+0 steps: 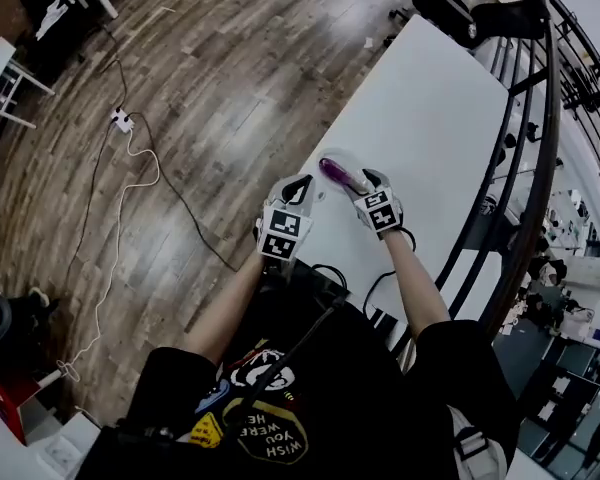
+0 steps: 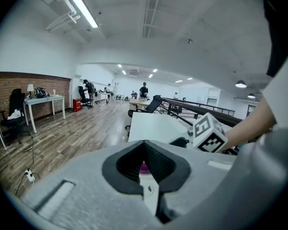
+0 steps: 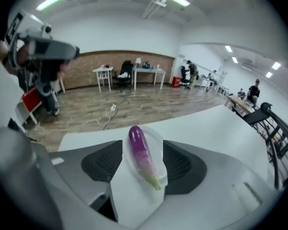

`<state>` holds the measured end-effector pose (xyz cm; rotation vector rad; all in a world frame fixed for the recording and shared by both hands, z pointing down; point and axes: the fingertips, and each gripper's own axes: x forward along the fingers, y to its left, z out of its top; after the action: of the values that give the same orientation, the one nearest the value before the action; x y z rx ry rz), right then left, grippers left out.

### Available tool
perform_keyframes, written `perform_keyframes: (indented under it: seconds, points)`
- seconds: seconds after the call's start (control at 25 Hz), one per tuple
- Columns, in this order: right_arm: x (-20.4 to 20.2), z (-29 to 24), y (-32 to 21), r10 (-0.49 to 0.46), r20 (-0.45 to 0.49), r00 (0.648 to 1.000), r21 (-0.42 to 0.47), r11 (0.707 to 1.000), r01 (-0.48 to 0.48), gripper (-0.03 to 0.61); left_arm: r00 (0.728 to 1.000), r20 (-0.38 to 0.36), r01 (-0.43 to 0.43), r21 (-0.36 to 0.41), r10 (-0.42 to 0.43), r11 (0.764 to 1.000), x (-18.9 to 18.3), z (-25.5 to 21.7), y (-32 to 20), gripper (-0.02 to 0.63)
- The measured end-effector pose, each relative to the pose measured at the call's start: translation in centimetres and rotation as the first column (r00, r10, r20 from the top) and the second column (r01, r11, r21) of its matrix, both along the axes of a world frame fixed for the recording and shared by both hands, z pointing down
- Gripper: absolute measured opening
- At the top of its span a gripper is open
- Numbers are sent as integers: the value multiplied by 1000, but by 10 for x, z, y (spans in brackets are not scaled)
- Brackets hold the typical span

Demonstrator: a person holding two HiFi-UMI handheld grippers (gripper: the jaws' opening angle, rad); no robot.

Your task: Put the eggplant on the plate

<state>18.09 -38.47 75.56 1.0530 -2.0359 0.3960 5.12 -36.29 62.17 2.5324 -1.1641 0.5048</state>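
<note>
A purple eggplant (image 1: 342, 176) (image 3: 141, 155) with a pale green stem end lies on a clear round plate (image 1: 327, 159) (image 3: 160, 139) near the white table's (image 1: 420, 98) near end. In the right gripper view it rests lengthwise between the jaws. My right gripper (image 1: 372, 180) (image 3: 143, 163) is open, and its dark pads stand apart from the eggplant on both sides. My left gripper (image 1: 302, 186) (image 2: 145, 164) sits just left of the plate with its pads meeting. A sliver of purple eggplant (image 2: 144, 167) shows beyond them. The right gripper's marker cube (image 2: 209, 133) appears in the left gripper view.
A black railing (image 1: 540, 168) runs along the table's right side. An office chair (image 1: 460, 13) stands at the table's far end. A cable and power strip (image 1: 122, 120) lie on the wood floor to the left. Black cables (image 1: 330, 273) hang by the table's near edge.
</note>
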Motion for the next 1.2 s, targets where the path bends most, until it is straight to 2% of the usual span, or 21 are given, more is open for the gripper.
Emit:
perform_keyframes:
  seconds: [0.08,0.12,0.24,0.28,0.4,0.52,0.76,0.84,1.0,1.2]
  points:
    - [0,-45,17,83,135,987,99,990,-96,259,1000,-6,-13,24,13,1000,6,-10,4,5]
    - [0,-72,28,118,207,971,150,977,-150,231,1000,-12,-20,41,20,999,8,-18,7,5]
    - [-1,-152,71,199,400,895,274,906,-324,103,998,-40,-48,111,52,993,13,-49,25,5]
    - [-1,-173,85,213,439,873,305,878,-368,89,997,-42,-54,137,61,989,15,-58,32,5]
    - [8,-217,125,246,476,844,381,807,-450,6,998,-35,-47,182,55,982,22,-75,49,5]
    - [14,-241,159,265,490,830,417,765,-491,2,997,-53,-51,190,62,981,32,-88,67,5]
    - [36,-244,175,302,519,800,400,741,-539,2,992,-52,-100,214,113,972,59,-104,91,5]
    - [34,-251,178,297,520,801,407,738,-538,2,991,-48,-111,219,125,969,62,-106,99,5]
    - [25,-256,182,272,514,813,420,747,-516,2,991,-46,-113,226,126,968,59,-108,105,5]
    - [26,-256,182,270,521,809,411,752,-516,2,994,-51,-85,223,99,971,53,-110,102,5]
